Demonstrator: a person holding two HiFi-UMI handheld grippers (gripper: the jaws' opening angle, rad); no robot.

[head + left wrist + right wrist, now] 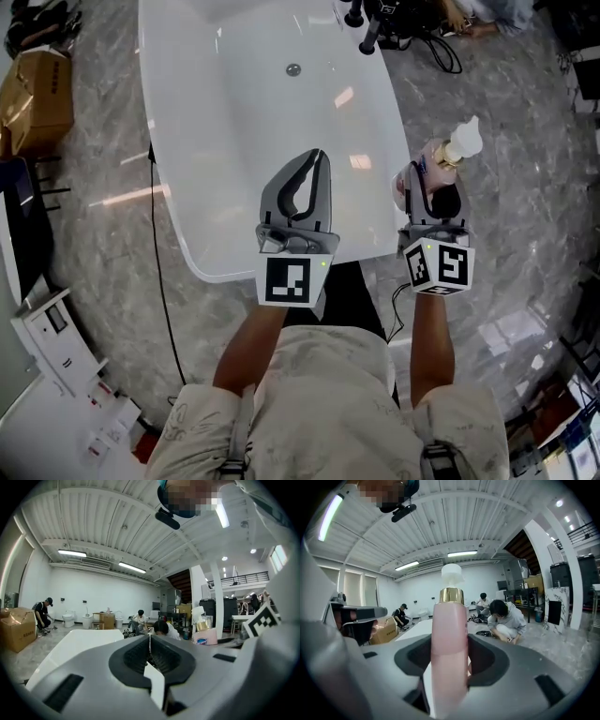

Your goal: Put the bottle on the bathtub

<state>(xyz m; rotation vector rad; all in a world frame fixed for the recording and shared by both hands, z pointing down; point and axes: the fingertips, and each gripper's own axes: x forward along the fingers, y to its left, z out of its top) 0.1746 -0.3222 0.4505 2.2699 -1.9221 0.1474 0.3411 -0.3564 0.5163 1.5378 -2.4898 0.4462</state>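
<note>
A pink bottle (449, 644) with a gold collar and a white pump top stands between the jaws of my right gripper (450, 667), which is shut on it. In the head view the pink bottle (424, 167) is held just off the right rim of the white bathtub (234, 122), above the marble floor, its pump pointing away to the right. My left gripper (317, 161) hovers over the tub's near end with its jaws shut and nothing between them. The left gripper (150, 644) view shows the same closed jaws, with the bottle (205, 630) off to the right.
A black faucet (370, 28) and cables sit at the tub's far right rim; the drain (293, 68) lies in the basin. A cardboard box (37, 94) stands on the floor at the left, with a black cable (159, 272) along the tub's left side. Several people crouch on the floor beyond.
</note>
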